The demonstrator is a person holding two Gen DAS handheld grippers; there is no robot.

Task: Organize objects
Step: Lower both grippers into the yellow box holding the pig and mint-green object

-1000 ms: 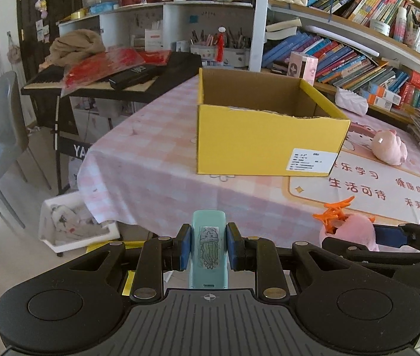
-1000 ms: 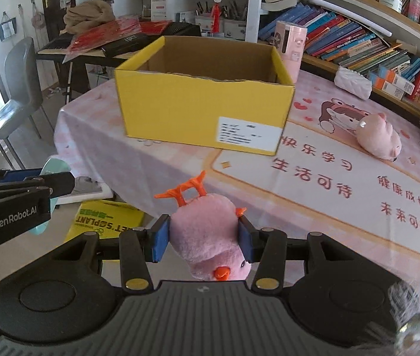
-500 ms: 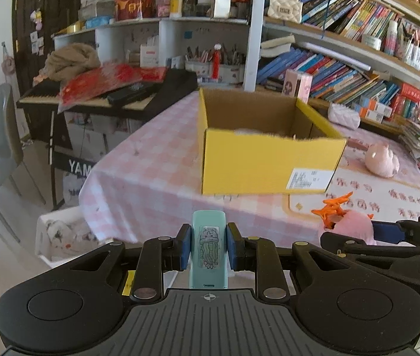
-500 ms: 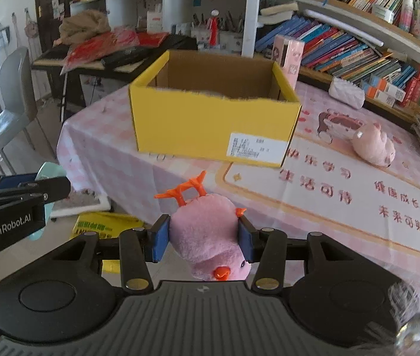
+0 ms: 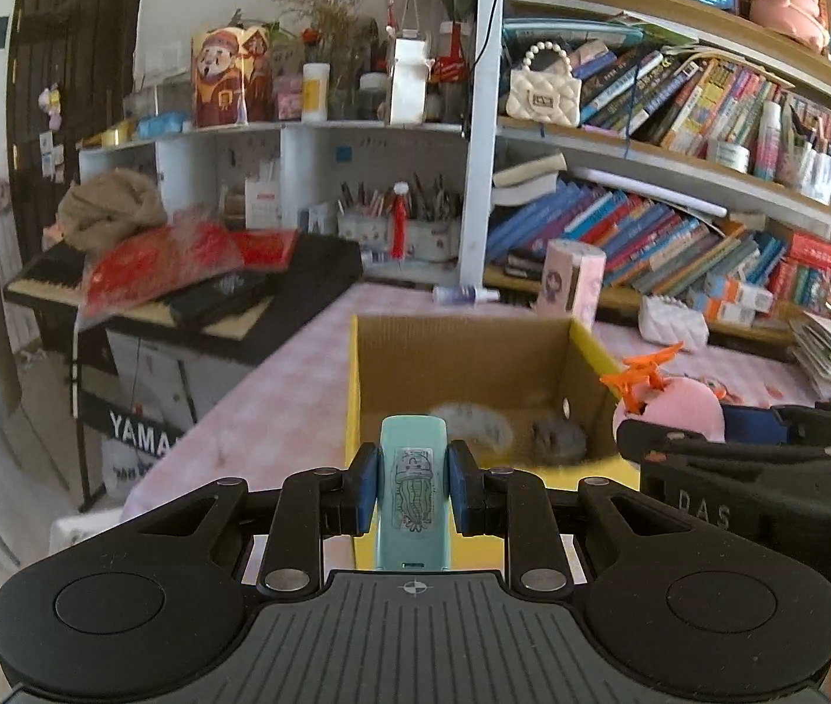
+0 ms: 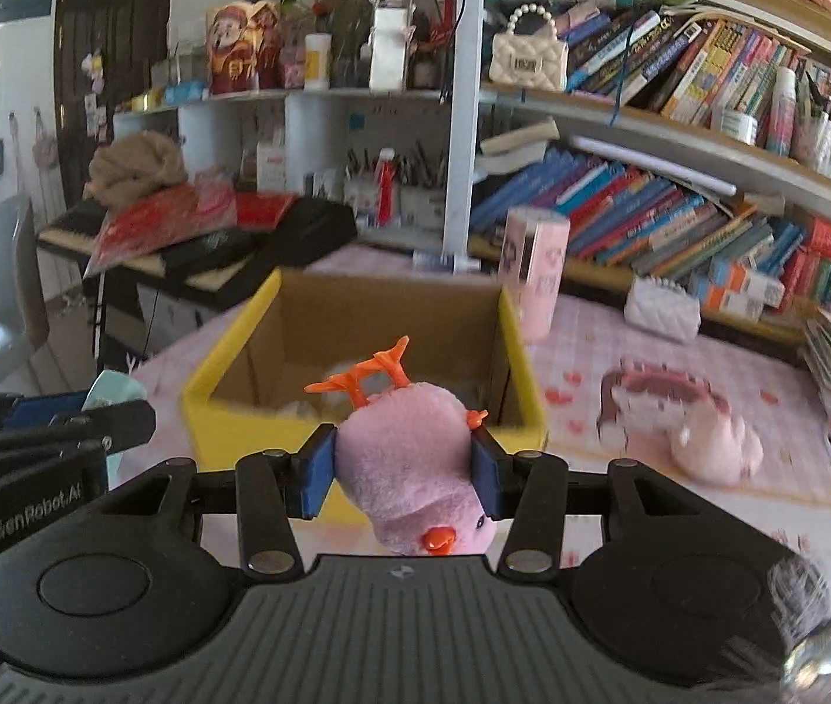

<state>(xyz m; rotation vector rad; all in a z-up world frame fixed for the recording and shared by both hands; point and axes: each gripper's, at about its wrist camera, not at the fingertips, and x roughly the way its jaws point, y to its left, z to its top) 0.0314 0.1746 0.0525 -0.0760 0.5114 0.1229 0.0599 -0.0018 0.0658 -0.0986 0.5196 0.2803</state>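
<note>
Transport step: left gripper (image 5: 414, 490) clamps a teal case (image 5: 414, 498), right gripper (image 6: 403, 472) a pink plush chick (image 6: 415, 469); yellow box (image 6: 227, 393) lies at 12 o'clock. Next: release over its opening.

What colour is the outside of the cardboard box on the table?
Yellow outside, plain brown cardboard inside: the box shows best in the right wrist view.

Two wrist fisheyes side by side, angled down, close above the shared yellow box (image 5: 591, 352) (image 6: 227, 364).
</note>
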